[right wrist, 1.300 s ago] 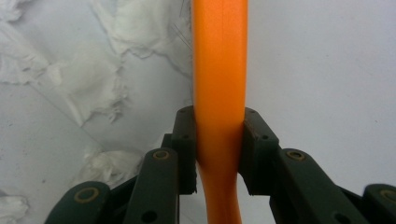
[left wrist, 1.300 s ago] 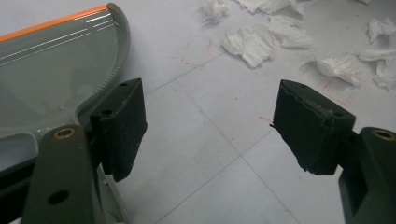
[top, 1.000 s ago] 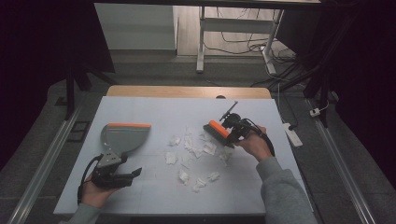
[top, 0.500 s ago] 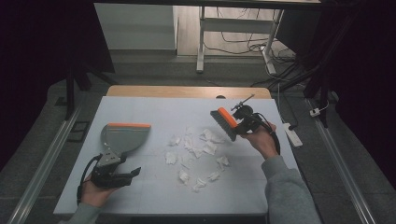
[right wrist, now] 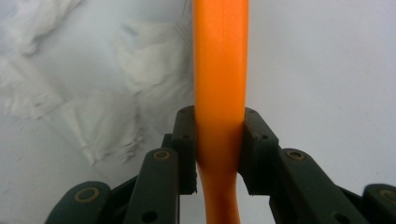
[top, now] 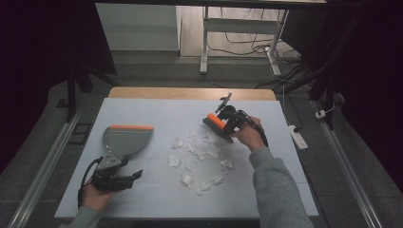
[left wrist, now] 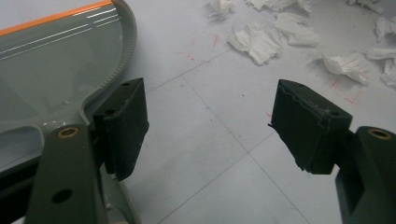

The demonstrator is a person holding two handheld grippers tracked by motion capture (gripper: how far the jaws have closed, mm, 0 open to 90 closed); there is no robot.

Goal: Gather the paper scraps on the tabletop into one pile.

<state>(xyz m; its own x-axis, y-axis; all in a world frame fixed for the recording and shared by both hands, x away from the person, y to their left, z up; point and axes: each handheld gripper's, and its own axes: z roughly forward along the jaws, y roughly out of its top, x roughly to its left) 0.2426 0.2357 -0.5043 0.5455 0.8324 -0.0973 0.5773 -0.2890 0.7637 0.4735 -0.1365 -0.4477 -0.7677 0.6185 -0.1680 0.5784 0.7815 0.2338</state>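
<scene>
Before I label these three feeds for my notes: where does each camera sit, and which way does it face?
High view: above the person's side, looking forward and down on the table; both forearms, left gripper and right gripper show.
Left gripper view: rides the left gripper, looking past its open jaws at the grey dustpan and paper scraps.
Right gripper view: rides the right gripper, looking down the clamped orange brush.
Shared: the high and left gripper views both show the dustpan and scraps.
</scene>
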